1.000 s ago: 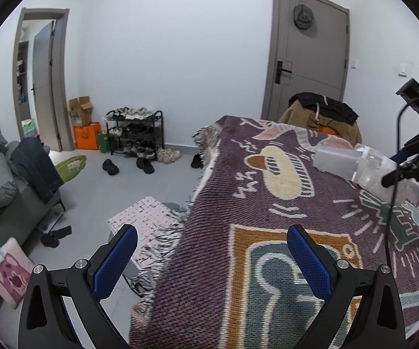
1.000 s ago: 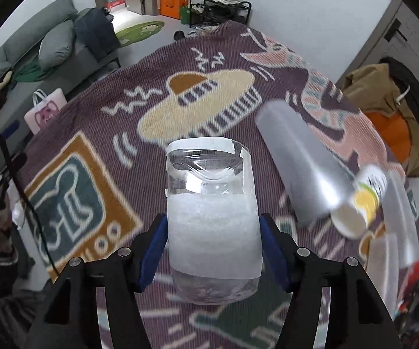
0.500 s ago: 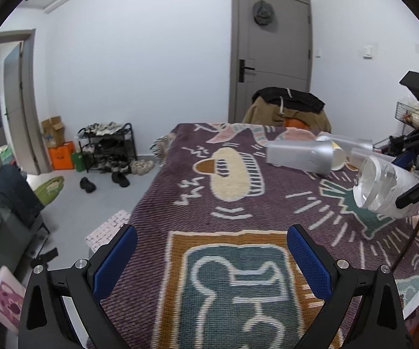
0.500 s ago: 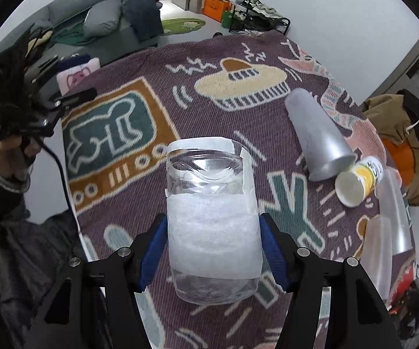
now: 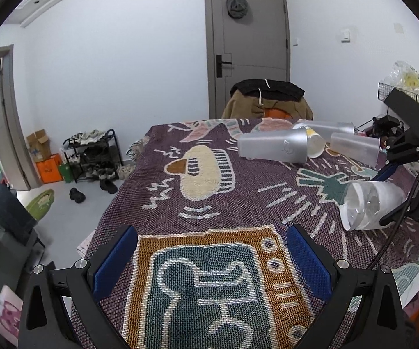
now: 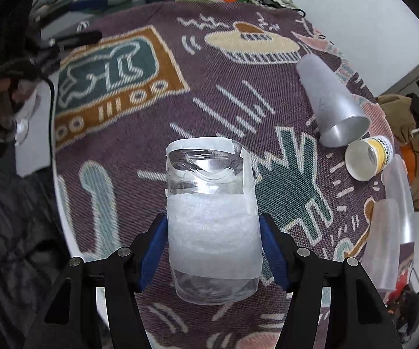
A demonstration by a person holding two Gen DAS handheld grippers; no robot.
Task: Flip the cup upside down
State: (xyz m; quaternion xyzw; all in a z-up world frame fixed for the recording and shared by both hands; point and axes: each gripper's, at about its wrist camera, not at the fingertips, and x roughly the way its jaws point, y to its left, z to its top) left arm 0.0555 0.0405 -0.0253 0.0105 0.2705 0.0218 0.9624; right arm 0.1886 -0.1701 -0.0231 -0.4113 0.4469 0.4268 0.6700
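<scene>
The clear plastic cup (image 6: pixel 212 221), banded with white tape around its middle and at its rim, sits clamped between the blue pads of the right tool (image 6: pixel 214 250), which presses on the taped band from both sides. In the left wrist view the same cup (image 5: pixel 369 206) is held above the patterned blanket (image 5: pixel 209 189) that covers the table, tilted on its side with its mouth turned toward the left and slightly downward, and the right tool (image 5: pixel 407 203) reaches in from the right edge; whether the rim touches the blanket cannot be told.

The left tool (image 5: pixel 212 261) hovers low over the near end of the table with its blue pads spread wide and nothing between them, above the orange-bordered teal figure woven into the blanket.

Farther back on the blanket lie other cups on their sides: a frosted grey tumbler (image 6: pixel 330 101) with its mouth toward a small yellow-labelled paper cup (image 6: pixel 366 157) just beside it, and two translucent plastic cups (image 6: pixel 390 226) near the table's far right edge.

Beyond the table stand a grey door (image 5: pixel 247 46), a chair draped with clothes (image 5: pixel 267 99) and a shoe rack (image 5: pixel 93 154) against the white wall.
</scene>
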